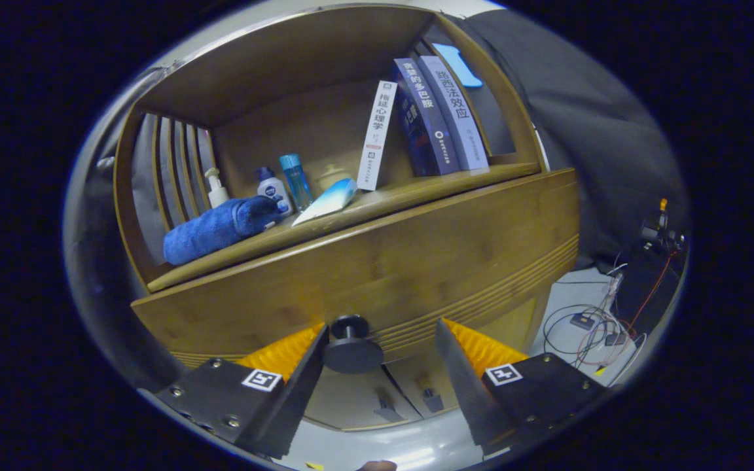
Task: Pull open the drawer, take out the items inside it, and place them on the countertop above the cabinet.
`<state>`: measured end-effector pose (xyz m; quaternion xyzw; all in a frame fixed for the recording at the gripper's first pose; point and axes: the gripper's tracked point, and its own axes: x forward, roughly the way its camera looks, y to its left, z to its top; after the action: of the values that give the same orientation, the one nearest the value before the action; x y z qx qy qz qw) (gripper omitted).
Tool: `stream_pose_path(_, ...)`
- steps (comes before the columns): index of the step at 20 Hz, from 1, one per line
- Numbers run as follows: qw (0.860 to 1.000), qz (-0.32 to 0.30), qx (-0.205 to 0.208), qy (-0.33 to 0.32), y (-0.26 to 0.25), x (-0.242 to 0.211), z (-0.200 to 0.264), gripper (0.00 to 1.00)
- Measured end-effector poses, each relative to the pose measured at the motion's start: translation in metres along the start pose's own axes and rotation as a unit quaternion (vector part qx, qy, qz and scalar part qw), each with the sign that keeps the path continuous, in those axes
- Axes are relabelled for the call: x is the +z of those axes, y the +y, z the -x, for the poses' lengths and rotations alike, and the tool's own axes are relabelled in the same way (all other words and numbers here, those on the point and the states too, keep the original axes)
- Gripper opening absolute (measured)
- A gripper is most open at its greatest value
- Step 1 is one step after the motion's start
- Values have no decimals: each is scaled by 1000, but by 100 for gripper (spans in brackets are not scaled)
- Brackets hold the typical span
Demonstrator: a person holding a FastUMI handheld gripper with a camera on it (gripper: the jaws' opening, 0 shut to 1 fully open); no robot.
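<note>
Drawer (377,261) closed; gripper (377,347) fingers spread around its knob (351,343).

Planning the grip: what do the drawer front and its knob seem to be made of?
Drawer front: likely bamboo or wood, satin finish, showing grain and carved grooves. Knob: dark, smooth, probably metal or plastic. It sits between the open tool's fingers.

Dim, bluish cast. Strong fisheye bowing on the drawer front (377,261) and shelf; sharp mid-frame, edges smear. Soft glare on floor below gripper (377,340), fingers spread.
</note>
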<state>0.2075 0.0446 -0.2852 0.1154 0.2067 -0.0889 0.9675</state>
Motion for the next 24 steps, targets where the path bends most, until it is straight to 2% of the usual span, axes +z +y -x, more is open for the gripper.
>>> stream_pose_path(12,1000,8,-3,12,7,7,-27,97)
stream_pose_path(17,1000,-6,8,12,7,6,-28,97)
stream_pose_path(21,1000,-7,1,12,7,7,-27,97)
stream_pose_path(24,1000,-6,10,-7,15,25,-22,97)
